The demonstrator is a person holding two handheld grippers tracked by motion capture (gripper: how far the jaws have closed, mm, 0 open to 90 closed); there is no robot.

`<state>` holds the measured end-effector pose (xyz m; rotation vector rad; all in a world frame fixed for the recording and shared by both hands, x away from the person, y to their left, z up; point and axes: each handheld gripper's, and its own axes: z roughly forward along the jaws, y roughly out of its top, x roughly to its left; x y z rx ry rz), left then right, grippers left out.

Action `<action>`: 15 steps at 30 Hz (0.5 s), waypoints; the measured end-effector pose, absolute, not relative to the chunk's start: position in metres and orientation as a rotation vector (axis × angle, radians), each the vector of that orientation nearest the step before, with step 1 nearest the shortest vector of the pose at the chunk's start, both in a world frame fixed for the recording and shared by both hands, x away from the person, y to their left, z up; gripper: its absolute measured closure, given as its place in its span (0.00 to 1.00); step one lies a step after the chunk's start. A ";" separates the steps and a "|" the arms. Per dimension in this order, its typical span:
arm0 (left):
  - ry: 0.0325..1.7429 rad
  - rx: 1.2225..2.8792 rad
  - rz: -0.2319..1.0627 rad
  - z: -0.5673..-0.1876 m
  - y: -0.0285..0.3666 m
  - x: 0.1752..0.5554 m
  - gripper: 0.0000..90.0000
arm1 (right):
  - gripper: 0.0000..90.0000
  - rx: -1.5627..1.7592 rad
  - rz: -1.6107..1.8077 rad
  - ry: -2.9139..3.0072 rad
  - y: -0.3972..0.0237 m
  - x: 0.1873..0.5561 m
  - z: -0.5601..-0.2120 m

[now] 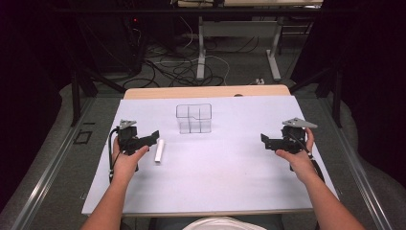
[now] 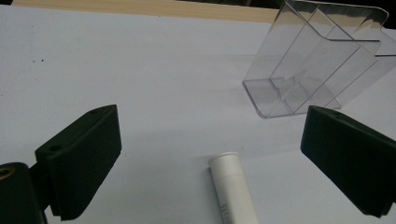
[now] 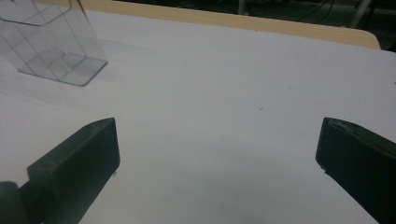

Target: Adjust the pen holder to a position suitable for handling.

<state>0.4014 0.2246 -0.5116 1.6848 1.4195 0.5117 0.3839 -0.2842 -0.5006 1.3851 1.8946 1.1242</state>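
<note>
While both hands hover low over the white sheet, the scene reads near to far as follows.

Person: forearms come in from the near edge of the counter (image 1: 143, 93), one hand on each gripper.

Left gripper (image 1: 154, 136): held at the left of the sheet, pointing toward the middle; its jaws stand wide apart with nothing pressed between the pads, as its own view (image 2: 208, 154) shows.

White tube (image 1: 159, 150): lies flat on the sheet just beside the left gripper's jaw tips, on their right in the high view; in the left gripper view it (image 2: 232, 186) lies between the two jaws but apart from both, capped end pointing away.

Right gripper (image 1: 265, 140): held at the right of the sheet, well apart from the tube; jaws spread wide over bare sheet (image 3: 219, 154).

Clear organiser (image 1: 193, 118): a see-through box with inner dividers, upright on the sheet beyond the tube, near the far middle.

Far side: the counter's wooden edge, then cables on the floor.
</note>
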 end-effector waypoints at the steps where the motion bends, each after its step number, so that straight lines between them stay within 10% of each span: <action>1: 1.418 1.680 0.512 -0.511 0.223 0.401 0.06 | 0.00 1.385 1.127 1.890 -0.284 0.385 -0.503; 15: 1.365 1.649 0.451 -0.487 0.206 0.411 0.07 | 0.00 1.433 1.048 1.853 -0.283 0.390 -0.514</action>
